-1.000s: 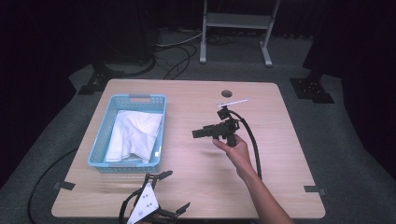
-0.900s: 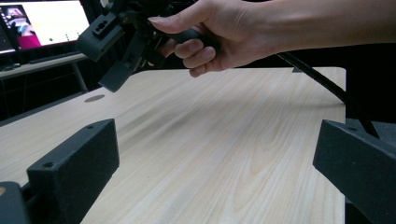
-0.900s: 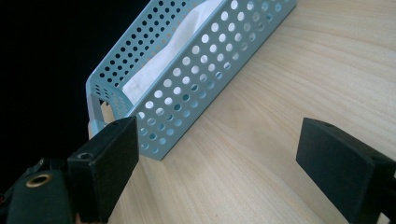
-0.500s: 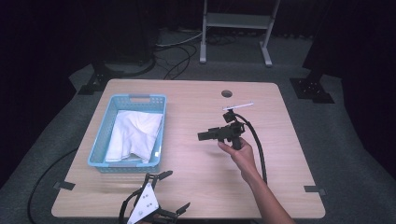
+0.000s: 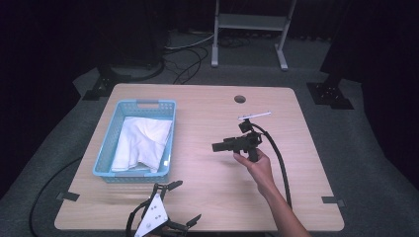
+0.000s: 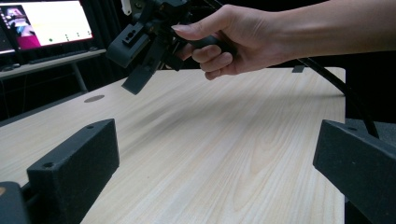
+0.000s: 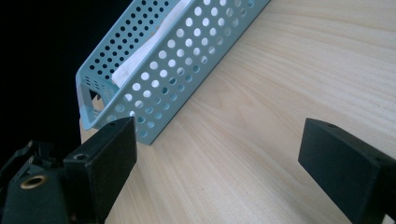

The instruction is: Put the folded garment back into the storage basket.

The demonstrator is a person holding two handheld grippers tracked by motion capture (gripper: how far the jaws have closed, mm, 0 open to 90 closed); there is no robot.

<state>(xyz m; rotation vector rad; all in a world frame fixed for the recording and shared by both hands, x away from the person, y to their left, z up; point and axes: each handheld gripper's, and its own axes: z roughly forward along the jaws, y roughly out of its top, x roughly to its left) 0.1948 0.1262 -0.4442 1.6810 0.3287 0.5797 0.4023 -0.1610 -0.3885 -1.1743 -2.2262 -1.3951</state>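
- Right gripper [image 5: 216, 147] hangs over bare table [image 5: 207, 192], jaws wide and empty, aimed at the basket [image 5: 105, 154].
- Left gripper [image 5: 185, 207] lies at the near edge, jaws wide.
- Cloth [image 5: 141, 143] sits in the basket; that part looks done.

Right tongs [image 5: 220, 146] now farther right over the surface [image 5: 207, 187] and nearer the person's edge, well away from the blue basket [image 5: 109, 152], after hanging closer to the middle of the surface a second ago. Right hand [image 5: 255, 163] drawn back along with them, wrist lower in the high view. Black cable [image 5: 276, 153] trailing from those tongs now bowed in a wider arc toward the right edge. White-tipped plate [image 5: 254, 115] on top of them shifted right and toward the near side by the same amount.
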